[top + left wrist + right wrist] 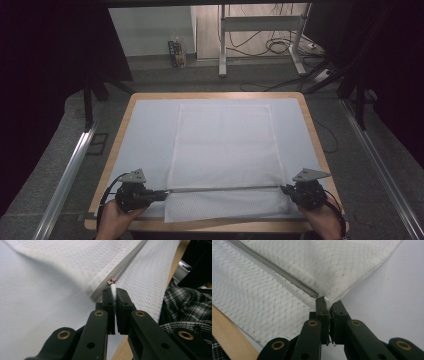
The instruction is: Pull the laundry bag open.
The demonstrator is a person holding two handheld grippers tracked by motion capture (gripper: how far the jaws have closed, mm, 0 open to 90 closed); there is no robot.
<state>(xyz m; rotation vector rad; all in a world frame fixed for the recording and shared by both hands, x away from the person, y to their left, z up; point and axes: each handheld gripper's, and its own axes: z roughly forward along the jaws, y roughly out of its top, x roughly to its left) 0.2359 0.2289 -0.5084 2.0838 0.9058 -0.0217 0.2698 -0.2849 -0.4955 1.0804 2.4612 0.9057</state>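
A white textured cloth cover (222, 145) with a grey zipper (220, 189) across its near part lies flat on the table. My left gripper (161, 194) sits at the zipper's left end, shut on the zipper pull (113, 288), whose small metal slider shows just past the jaws. My right gripper (284, 189) is at the zipper's right end, shut on the cloth's edge (327, 300) where the zipper (274, 267) stops. The cloth (82, 262) rises slightly toward both grips.
A pale sheet (145, 130) covers the wooden table (215, 95), whose front edge (210, 225) is close to my hands. A metal desk frame (260, 30), cables and a small box (176, 52) stand on the floor beyond. A plaid sleeve (187, 305) is at the right.
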